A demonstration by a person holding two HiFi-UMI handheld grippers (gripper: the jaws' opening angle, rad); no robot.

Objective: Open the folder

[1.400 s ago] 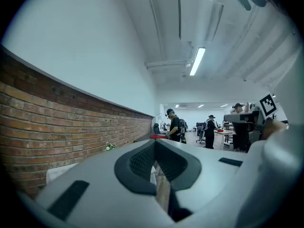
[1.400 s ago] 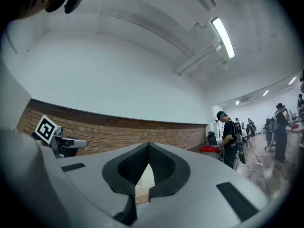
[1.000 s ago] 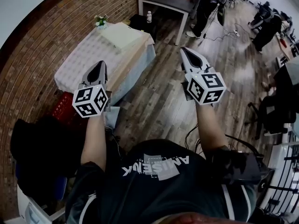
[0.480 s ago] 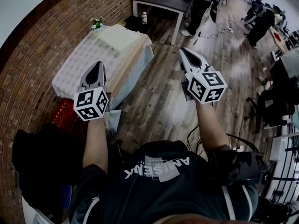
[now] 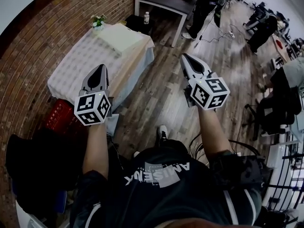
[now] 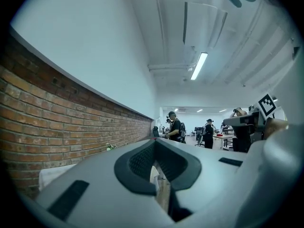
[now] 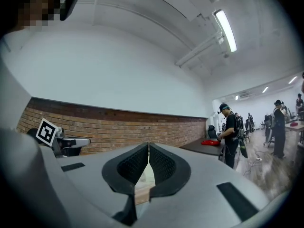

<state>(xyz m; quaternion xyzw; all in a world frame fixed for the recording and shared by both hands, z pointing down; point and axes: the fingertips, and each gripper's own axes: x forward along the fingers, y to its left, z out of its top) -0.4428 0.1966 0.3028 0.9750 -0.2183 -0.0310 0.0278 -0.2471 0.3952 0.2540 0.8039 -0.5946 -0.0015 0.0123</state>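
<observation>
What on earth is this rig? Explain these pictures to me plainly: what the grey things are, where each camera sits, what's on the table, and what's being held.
There is no robot here. A person holds a two-jaw gripper in each hand. The head view comes from a camera on that person's head, looking steeply down. It shows the left gripper and the right gripper, each with a marker cube at its back end. The other two views come from cameras riding on the grippers, looking along their grey jaws. Both pairs of jaws are closed and hold nothing. Ahead stands a cloth-covered table. On it lie a flat cream thing, possibly the folder, and a small plant. Neither gripper touches the table.
</observation>
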